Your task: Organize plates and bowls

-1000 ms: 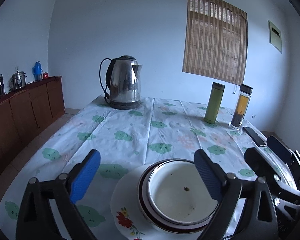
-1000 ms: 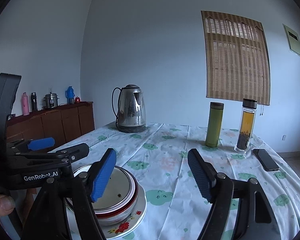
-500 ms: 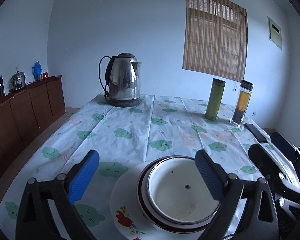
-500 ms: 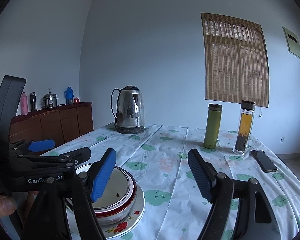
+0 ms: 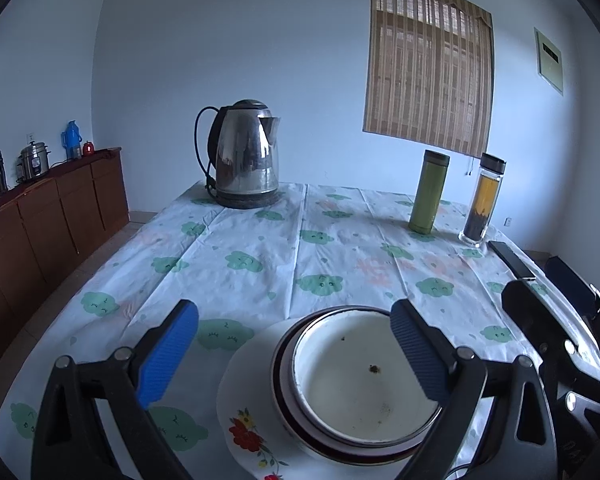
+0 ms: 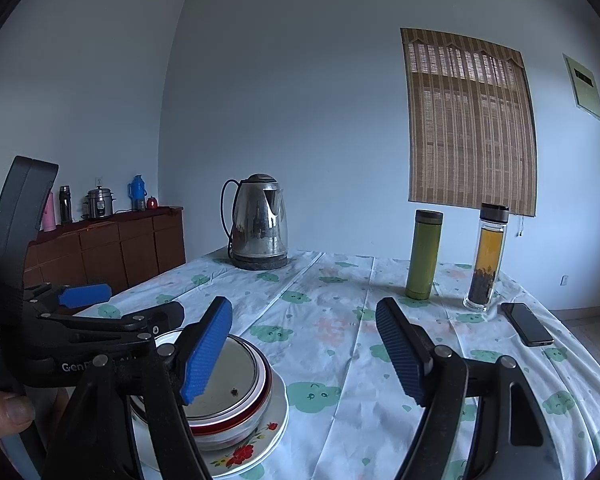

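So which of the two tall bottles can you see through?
The clear bottle with the black lid, beside the phone. Amber drink and dark leaves show inside. The green bottle hides its contents.

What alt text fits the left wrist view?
Open left gripper with blue fingers above two nested bowls on a flowered plate, touching neither. Behind, on the tablecloth: kettle, green flask, tea bottle, phone.

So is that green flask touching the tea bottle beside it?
Apart. The right wrist view shows bare tablecloth between the flask and the bottle.
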The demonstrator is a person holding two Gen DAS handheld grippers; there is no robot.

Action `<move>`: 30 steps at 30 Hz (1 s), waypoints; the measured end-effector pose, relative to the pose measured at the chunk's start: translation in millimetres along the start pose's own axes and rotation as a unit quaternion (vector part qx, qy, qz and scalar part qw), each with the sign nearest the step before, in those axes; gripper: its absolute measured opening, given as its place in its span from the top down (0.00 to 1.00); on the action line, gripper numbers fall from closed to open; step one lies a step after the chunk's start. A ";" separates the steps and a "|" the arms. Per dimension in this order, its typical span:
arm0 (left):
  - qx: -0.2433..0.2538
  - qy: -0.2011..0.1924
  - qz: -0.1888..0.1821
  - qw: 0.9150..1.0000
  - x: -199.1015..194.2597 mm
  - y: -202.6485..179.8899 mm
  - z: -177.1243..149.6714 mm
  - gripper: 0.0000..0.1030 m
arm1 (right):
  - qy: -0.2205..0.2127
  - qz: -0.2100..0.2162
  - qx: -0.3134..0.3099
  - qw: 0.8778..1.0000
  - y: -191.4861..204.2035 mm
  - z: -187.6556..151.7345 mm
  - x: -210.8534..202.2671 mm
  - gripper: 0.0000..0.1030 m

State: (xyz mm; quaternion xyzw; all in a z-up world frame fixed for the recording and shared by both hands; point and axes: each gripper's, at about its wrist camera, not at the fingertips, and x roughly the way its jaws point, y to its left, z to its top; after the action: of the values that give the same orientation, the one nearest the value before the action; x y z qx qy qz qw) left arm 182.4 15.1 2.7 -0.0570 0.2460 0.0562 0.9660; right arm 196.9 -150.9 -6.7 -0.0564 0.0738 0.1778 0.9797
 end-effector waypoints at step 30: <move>0.011 0.010 0.015 1.000 5.8 -3.9 0.6 0.01 | -0.008 -0.001 -0.016 1.000 5.7 0.9 -1.7 0.26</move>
State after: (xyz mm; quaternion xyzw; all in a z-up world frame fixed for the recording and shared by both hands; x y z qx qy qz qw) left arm 188.2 11.8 0.8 -0.0430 0.2574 0.0669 0.9630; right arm 193.3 -146.1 -6.0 -0.0708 0.0630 0.1784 0.9794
